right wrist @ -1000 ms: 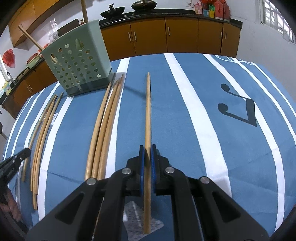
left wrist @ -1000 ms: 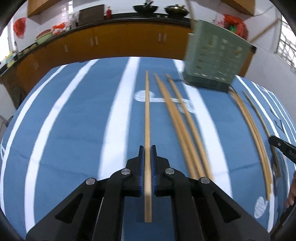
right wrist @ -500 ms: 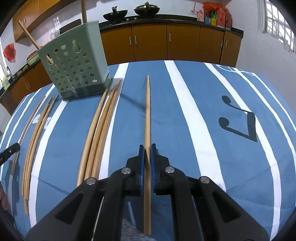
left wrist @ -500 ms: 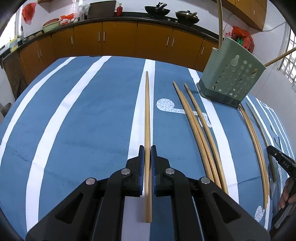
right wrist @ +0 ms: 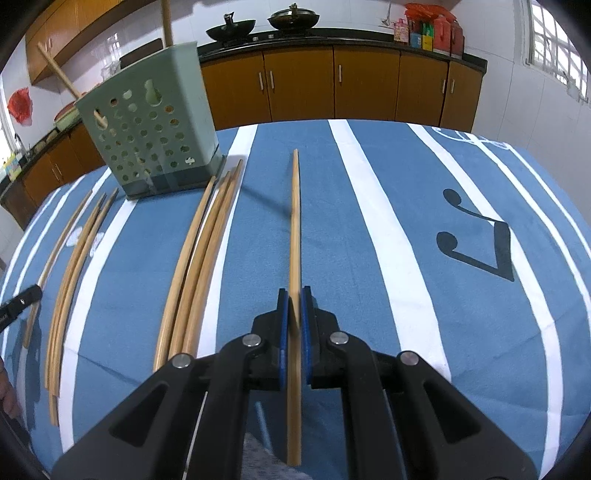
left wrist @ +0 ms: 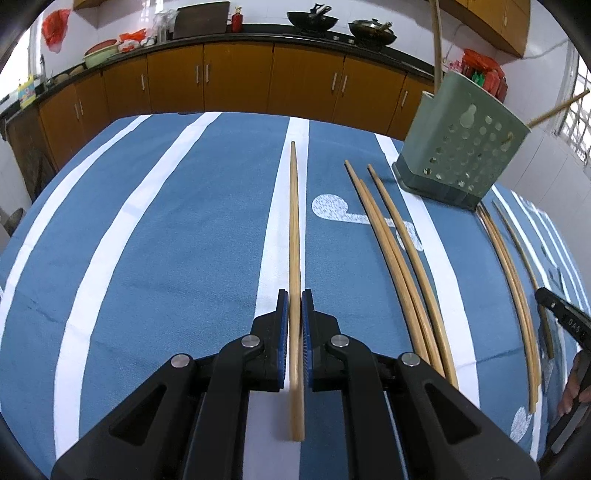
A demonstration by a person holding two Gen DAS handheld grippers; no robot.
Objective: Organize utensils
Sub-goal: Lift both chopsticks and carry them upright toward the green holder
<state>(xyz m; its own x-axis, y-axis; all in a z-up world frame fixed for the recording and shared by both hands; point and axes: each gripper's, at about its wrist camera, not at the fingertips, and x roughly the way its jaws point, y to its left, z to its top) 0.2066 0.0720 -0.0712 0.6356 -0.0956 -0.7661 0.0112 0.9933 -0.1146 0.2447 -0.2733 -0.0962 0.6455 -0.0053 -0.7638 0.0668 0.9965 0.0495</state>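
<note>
Both jaws pinching a chopstick each, left gripper (left wrist: 294, 301) and right gripper (right wrist: 291, 300), note print (right wrist: 476, 243) only in right view

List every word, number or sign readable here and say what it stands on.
"0A5", partly cut off: on the right gripper.
A black music-note sign: on the blue striped tablecloth.
Labels on the red packages on the counter: too small to read.

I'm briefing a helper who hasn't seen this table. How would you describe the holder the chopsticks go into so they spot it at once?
On the blue cloth with white stripes, look toward the far edge, near the brown cabinets. The green holder stands upright there, with loose chopsticks lying on the cloth beside it. It is the only upright container on the table, its wall full of round holes, with sticks poking out.
</note>
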